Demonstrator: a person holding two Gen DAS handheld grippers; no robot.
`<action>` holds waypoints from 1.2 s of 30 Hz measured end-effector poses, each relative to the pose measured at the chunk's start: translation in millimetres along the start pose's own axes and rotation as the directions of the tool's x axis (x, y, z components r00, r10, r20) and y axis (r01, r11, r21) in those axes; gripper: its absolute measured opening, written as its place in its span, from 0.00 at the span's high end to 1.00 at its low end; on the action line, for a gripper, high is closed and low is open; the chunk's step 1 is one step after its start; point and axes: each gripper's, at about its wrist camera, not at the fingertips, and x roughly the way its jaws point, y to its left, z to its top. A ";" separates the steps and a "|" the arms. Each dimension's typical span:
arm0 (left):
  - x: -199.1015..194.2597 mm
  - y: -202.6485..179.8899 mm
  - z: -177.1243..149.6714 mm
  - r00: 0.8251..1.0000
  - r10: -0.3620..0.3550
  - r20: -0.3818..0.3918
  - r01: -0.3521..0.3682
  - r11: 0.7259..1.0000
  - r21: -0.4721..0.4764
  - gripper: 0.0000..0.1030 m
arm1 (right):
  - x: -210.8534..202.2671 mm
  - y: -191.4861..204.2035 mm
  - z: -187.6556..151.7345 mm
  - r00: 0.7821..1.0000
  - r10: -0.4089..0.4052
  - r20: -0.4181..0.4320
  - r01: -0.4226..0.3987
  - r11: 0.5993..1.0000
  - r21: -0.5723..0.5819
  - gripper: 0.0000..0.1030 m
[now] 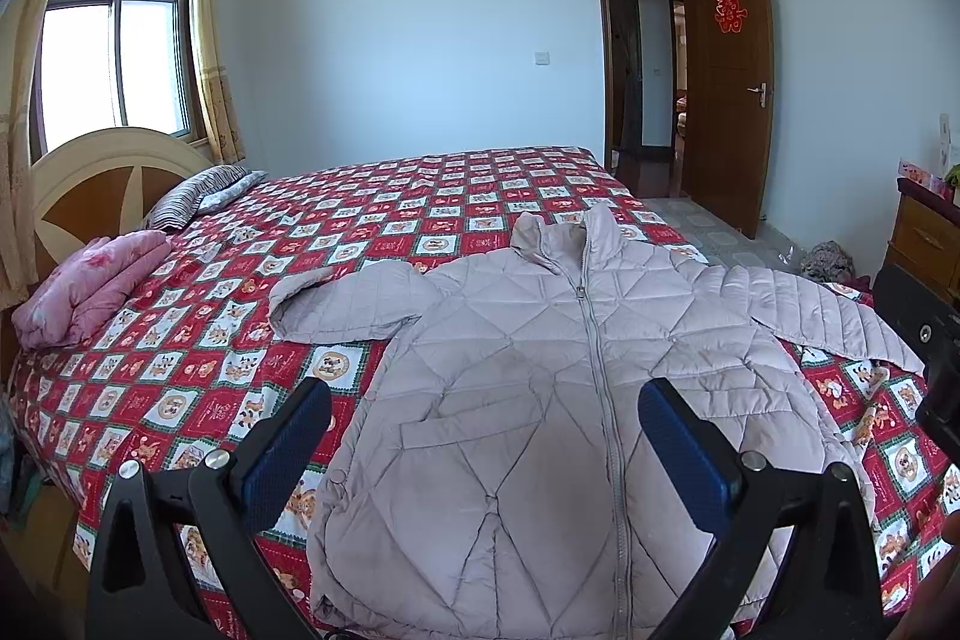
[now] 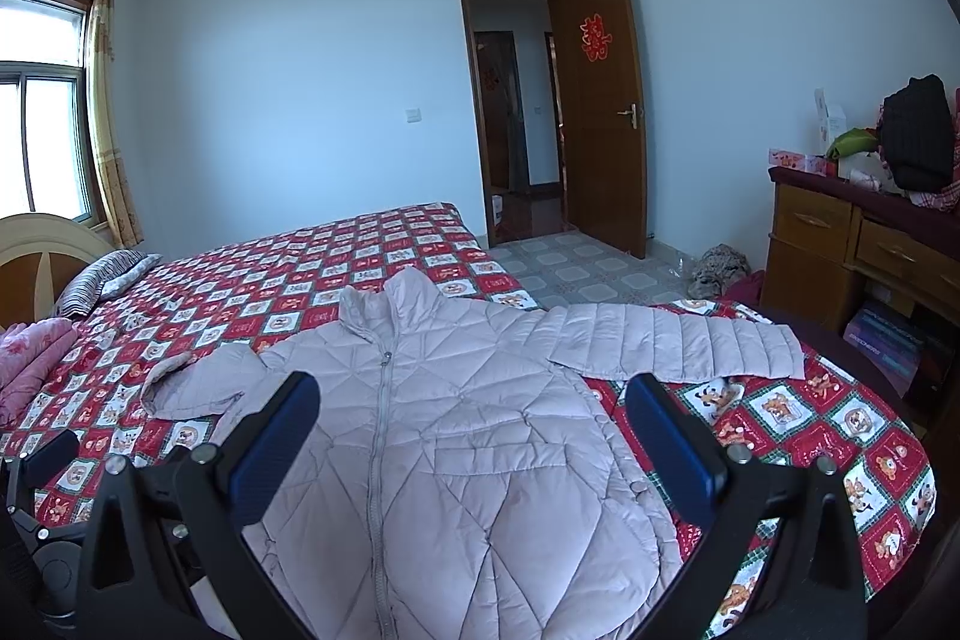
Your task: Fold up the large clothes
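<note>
1. Quilted puffer jacket [image 1: 540, 400] lies face up on the bed [image 1: 180, 388], zipped, collar pointing away from me, hem nearest. It sits directly ahead of and below both grippers.
2. Handling, my read: light, puffy, springs back when squashed. The shell looks slick, so folds may slide open. Soft, no stiffness to lean on.
3. Sleeve on my right [image 2: 678, 340] is spread flat and straight, running out ahead and to the right of the right gripper [image 2: 474, 436]. Sleeve on my left [image 1: 342, 304] is bent, cuff curled up, ahead and left of the left gripper [image 1: 486, 442].
4. Grab points: I'd pinch at the cuffs or shoulder seams, where there's an edge to bite. Mid-panel is too bulky.
5. Left gripper: fingers spread wide, holding nothing, hovering over the lower front panel.
6. Right gripper: also wide apart and holding nothing, straddling the jacket's right edge.
7. Pink folded bedding [image 1: 90, 286] and striped pillow [image 1: 198, 190] sit far ahead-left, well apart from the jacket.
8. Fold not started as far as I can judge.
</note>
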 end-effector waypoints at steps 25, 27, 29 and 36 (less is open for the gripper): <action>45.2 -1.3 -6.8 0.997 -0.010 -0.074 0.010 1.000 0.004 0.01 | 39.4 -9.5 -12.9 0.993 -0.066 -0.100 0.065 0.998 -0.013 0.00; 54.6 -1.7 -7.2 0.996 -0.012 -0.087 0.013 1.000 0.006 0.01 | 48.3 -12.2 -15.7 0.989 -0.081 -0.120 0.080 0.997 -0.014 0.00; 65.5 -1.0 -7.3 0.995 -0.019 -0.100 0.019 1.000 0.003 0.01 | 56.1 -14.5 -18.1 0.986 -0.091 -0.136 0.090 0.996 -0.018 0.00; 112.4 11.8 -2.5 0.989 -0.095 -0.109 0.095 0.995 -0.007 0.01 | 96.6 -17.5 -10.6 0.969 -0.190 -0.157 0.173 0.978 -0.114 0.00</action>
